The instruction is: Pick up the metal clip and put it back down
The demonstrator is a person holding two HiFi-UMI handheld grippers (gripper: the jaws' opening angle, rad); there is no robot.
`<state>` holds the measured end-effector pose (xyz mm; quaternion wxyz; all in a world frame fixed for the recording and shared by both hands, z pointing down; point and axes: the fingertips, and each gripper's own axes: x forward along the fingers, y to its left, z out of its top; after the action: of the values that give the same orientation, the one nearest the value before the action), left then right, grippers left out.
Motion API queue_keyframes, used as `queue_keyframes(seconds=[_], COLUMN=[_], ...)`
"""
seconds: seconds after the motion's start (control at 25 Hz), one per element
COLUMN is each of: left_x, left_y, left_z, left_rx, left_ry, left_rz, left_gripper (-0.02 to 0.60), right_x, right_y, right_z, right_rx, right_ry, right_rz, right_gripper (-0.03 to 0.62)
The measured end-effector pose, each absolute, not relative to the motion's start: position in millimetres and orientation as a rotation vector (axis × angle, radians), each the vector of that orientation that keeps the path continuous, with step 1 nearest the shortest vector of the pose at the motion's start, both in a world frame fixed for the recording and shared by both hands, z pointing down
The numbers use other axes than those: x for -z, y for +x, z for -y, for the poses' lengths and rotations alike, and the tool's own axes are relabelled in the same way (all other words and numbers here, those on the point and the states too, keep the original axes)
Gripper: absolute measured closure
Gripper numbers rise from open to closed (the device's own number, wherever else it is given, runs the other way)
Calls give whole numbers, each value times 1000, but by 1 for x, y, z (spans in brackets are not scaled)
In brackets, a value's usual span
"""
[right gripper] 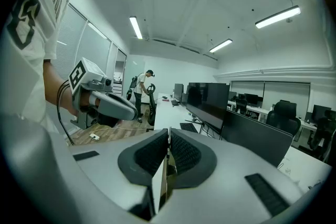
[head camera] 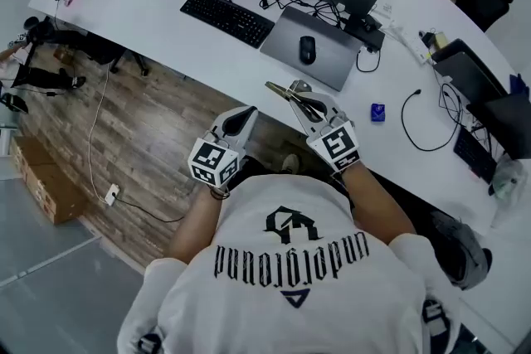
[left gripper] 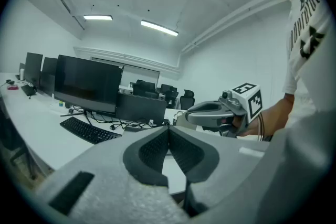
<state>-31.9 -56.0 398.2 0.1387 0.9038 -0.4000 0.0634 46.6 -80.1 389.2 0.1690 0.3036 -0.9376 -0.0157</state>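
Observation:
My right gripper is held in the air just off the near edge of the white desk. It is shut on the metal clip, a thin brass-coloured strip that sticks out past the tips. In the right gripper view the clip stands edge-on between the dark ribbed pads of the right gripper. My left gripper hangs beside it over the wooden floor. It is shut with nothing in it, and its pads meet in the left gripper view.
On the desk lie a black keyboard, a closed grey laptop with a mouse on it, a small blue object, cables and monitors. A cardboard box sits on the floor. A person stands far down the room.

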Motion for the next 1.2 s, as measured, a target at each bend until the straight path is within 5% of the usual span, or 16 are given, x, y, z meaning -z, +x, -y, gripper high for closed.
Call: queue_keyframes(seconds=[1.2], left_x=[-467], left_y=[-74], left_z=[163], left_rx=[-301], left_ry=[2512], left_rz=[1076], left_gripper=[566], right_x=[-487], right_y=[4], right_z=[170], right_rx=[-245], right_ry=[824], right_rz=[2607], right_gripper=[566])
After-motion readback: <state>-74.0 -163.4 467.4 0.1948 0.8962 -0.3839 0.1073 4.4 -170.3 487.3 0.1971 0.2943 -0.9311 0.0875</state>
